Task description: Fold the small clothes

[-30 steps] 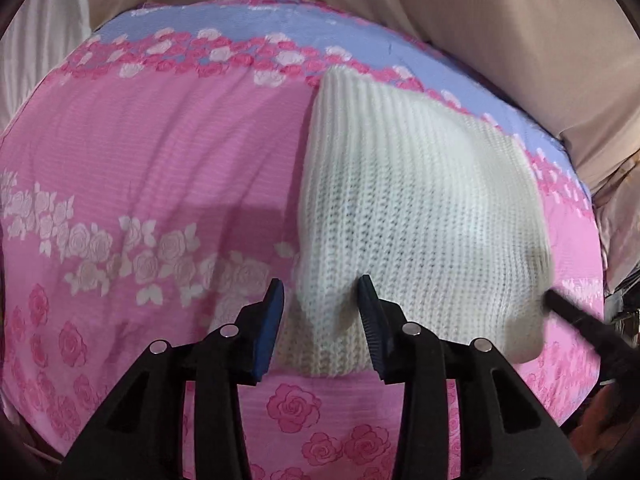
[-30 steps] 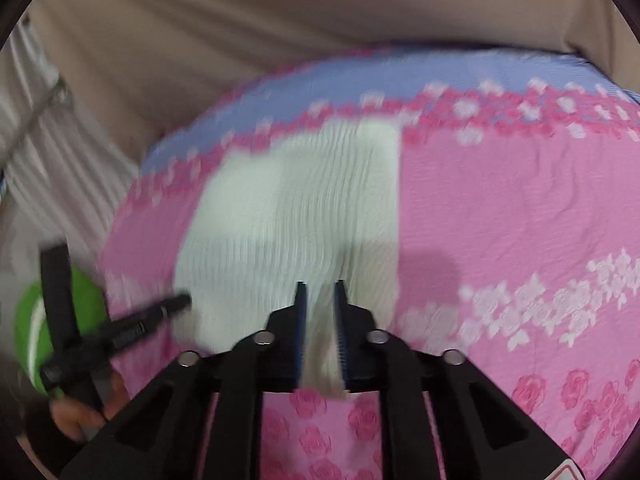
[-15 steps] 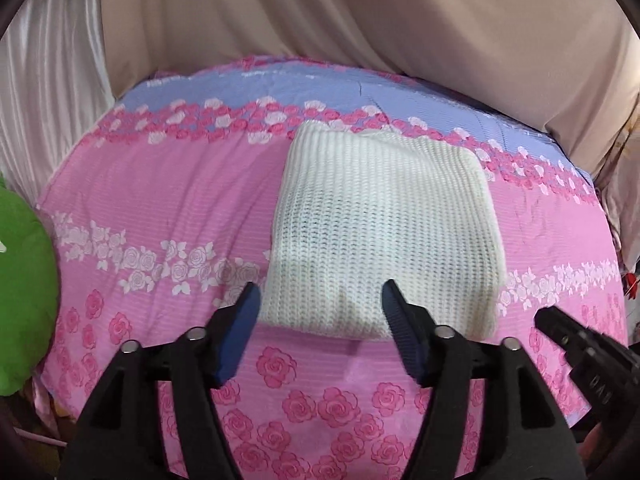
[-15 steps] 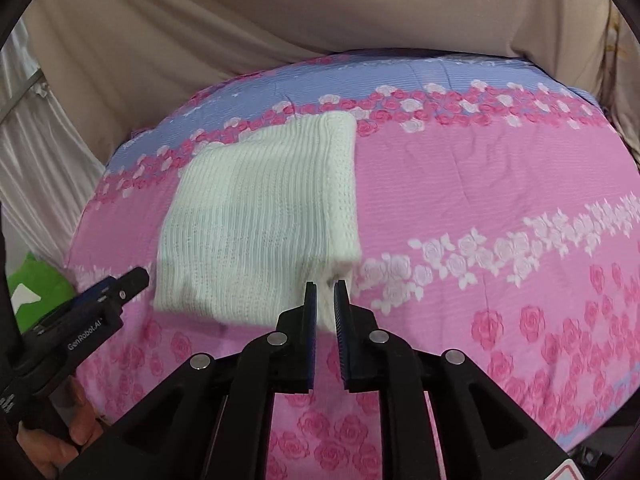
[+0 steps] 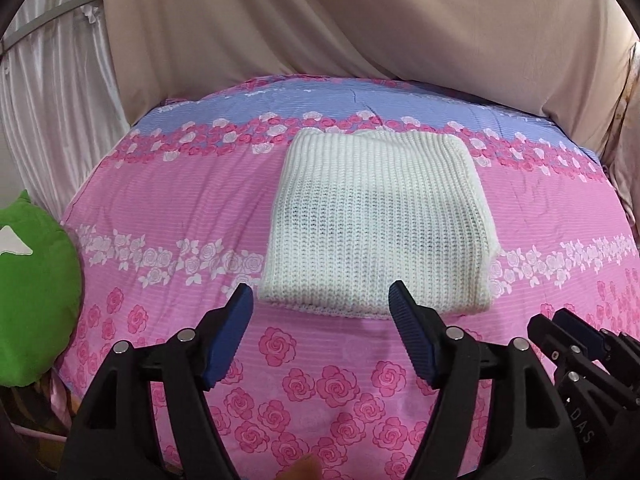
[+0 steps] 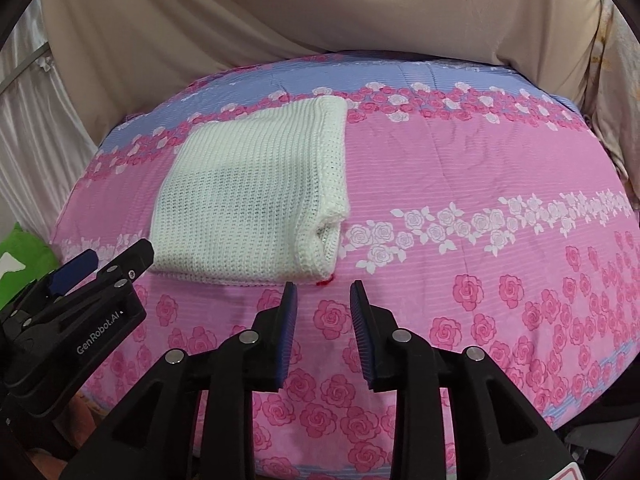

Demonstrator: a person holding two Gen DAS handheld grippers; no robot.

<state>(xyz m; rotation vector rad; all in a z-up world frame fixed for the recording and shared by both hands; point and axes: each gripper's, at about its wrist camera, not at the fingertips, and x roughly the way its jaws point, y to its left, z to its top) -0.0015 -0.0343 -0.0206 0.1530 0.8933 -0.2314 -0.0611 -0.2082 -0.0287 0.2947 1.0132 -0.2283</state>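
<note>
One folded white knit (image 5: pixel 376 224) on rose-patterned pink bedspread (image 5: pixel 160 208), beige drapes (image 5: pixel 320 20) behind.

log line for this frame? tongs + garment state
left tongs: open, empty | right tongs: open, empty | white knit garment: folded rectangle, flat on pink floral bedsheet, ungripped | both tongs short of near edge

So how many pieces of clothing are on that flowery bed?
1. A folded white knit garment lies on the pink floral bedsheet, toward its far side, just ahead of both open hand-held grippers. Anything tucked inside the fold would be hidden.
</note>
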